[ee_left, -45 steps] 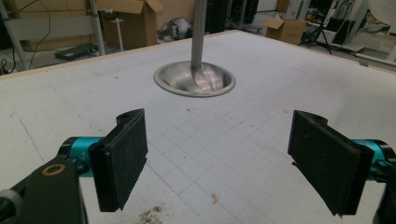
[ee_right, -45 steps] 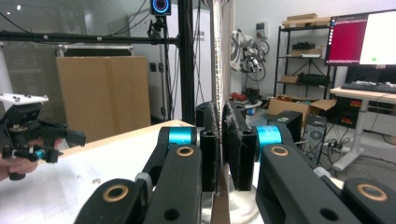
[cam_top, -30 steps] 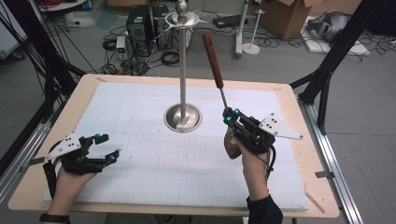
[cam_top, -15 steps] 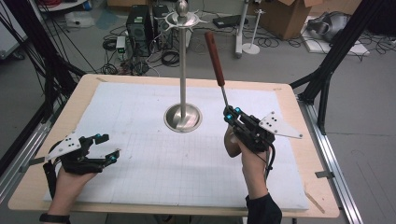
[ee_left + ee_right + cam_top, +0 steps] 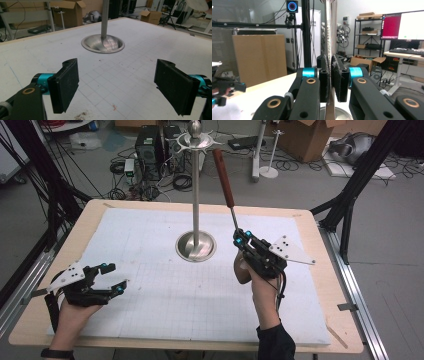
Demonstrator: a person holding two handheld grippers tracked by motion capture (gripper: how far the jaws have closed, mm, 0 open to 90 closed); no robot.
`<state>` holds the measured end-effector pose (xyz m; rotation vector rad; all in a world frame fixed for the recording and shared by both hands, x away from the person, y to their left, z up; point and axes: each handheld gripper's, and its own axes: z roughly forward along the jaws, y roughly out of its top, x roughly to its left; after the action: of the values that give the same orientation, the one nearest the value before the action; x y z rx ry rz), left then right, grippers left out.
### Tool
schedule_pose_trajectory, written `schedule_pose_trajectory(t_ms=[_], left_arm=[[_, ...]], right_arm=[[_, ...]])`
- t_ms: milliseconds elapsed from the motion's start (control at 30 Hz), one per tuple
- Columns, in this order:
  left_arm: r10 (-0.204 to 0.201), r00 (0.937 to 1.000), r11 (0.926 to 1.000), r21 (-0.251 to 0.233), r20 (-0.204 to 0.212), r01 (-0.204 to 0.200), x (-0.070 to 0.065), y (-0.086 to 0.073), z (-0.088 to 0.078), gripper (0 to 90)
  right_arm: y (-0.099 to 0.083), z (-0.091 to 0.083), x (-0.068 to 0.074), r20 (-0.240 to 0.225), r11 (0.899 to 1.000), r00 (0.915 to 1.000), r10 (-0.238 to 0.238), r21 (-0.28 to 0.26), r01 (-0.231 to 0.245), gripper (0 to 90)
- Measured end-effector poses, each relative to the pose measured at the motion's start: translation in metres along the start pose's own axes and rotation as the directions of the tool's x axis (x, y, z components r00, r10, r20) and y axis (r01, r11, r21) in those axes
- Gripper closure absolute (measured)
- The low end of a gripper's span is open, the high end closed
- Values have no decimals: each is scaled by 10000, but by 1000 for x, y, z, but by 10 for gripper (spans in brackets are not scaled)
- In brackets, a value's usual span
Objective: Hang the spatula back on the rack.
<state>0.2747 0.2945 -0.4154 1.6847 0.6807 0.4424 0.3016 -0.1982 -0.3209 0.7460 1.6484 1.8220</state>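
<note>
Right gripper (image 5: 242,237) clamped near-shut on the thin metal shank of a utensil (image 5: 223,175), brown handle up, tilted toward the stand (image 5: 195,195) top. Left gripper (image 5: 111,277) rests on the mat (image 5: 150,295), jaws wide, holding nothing. Likely step: hang utensil on a hook at the stand's crown. Keep grip firm, raise handle end level with hook, approach slowly, avoid knocking the pole
</note>
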Motion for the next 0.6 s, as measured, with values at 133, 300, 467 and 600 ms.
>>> schedule_pose_trajectory(t_ms=[133, 300, 467, 600], left_arm=[[8, 10000, 10000, -46, -15, -8, 0, 1, 0, 203], [-21, 10000, 10000, -43, -50, 21, 1, 0, -1, 204], [20, 10000, 10000, -57, -23, -20, 0, 1, -1, 203], [-8, 10000, 10000, -48, -31, 8, 0, 1, -1, 203]], right_arm=[[-1, 8, 2, 60, 9999, 10000, 49, -122, -48, 847], [0, 15, 5, 50, 9997, 10000, 69, -234, -68, 847], [-3, 20, 6, 99, 9998, 9999, 90, -166, -89, 847], [-3, 22, 6, 169, 9997, 9999, 40, -240, -35, 847]])
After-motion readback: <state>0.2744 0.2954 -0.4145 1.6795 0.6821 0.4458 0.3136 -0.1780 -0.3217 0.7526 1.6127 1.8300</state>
